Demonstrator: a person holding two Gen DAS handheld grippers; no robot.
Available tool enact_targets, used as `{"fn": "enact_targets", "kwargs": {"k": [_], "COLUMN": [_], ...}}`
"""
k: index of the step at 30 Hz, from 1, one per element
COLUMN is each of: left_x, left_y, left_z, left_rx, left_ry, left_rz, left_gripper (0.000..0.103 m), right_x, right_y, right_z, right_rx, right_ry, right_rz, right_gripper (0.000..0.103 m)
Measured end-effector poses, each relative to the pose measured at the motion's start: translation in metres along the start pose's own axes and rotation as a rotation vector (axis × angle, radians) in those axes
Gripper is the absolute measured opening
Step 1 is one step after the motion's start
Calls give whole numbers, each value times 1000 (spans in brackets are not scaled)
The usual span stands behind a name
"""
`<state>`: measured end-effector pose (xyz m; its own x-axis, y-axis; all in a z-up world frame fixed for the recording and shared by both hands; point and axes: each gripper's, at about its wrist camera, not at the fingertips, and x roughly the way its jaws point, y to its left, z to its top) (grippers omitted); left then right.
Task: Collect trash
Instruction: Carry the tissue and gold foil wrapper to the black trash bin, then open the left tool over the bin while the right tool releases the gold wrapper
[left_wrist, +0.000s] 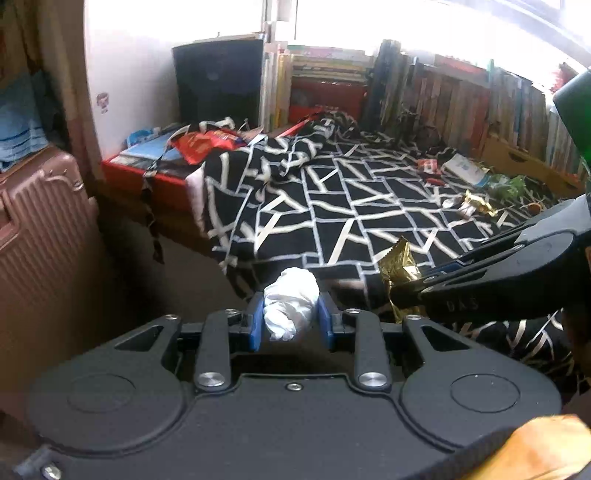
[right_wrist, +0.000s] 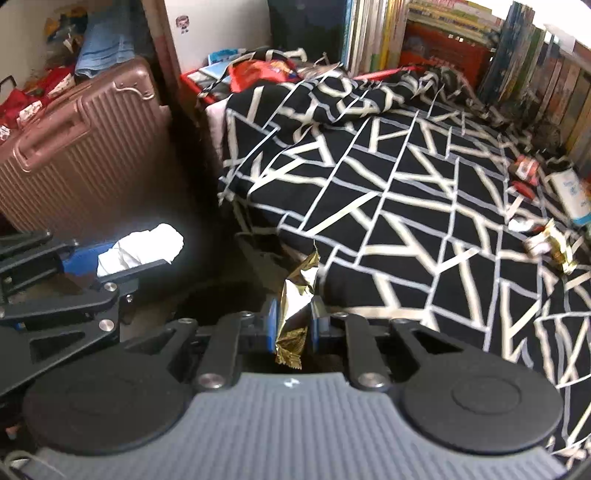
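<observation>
Two pieces are picked up: the left hand-held gripper (left_wrist: 290, 319) pinches a tissue (left_wrist: 291, 302), the right hand-held gripper (right_wrist: 291, 325) a gold wrapper (right_wrist: 295, 295), both past the bed (right_wrist: 406, 206) edge. More wrappers (left_wrist: 476, 205) remain on it; no bin shows.

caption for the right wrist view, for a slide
Right gripper shut on a gold foil wrapper beside the black-and-white patterned bedspread; left gripper holds crumpled white tissue.

Both wrist views downward over bed (left_wrist: 369, 192)
</observation>
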<state>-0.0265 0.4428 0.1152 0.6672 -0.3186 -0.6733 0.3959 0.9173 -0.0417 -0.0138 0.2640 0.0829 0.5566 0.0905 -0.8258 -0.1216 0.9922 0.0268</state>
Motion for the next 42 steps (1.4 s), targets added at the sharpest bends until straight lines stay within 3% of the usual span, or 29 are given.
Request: {"fn": "enact_targets", "kwargs": {"k": [4, 11, 15, 24, 29, 42], "left_x": [1, 19, 34, 58, 66, 58], "left_y": [13, 47, 62, 63, 62, 81], "left_z": [-21, -72, -89, -86, -80, -77], "left_rx": [-12, -79, -121, -111, -94, -140], "left_ry": [29, 155, 189, 190, 221, 227], "left_rz": [43, 126, 134, 129, 143, 182], "left_gripper": [28, 28, 28, 29, 39, 41], "right_x": [15, 45, 55, 65, 68, 81], "right_y": [13, 44, 57, 57, 54, 55], "right_z": [-9, -35, -46, -42, -38, -31], "right_rx": [-5, -20, -48, -42, -36, -40], "right_ry": [24, 91, 119, 123, 116, 111], "right_rz": [16, 103, 116, 97, 87, 89], "right_gripper": [22, 22, 22, 22, 22, 22]}}
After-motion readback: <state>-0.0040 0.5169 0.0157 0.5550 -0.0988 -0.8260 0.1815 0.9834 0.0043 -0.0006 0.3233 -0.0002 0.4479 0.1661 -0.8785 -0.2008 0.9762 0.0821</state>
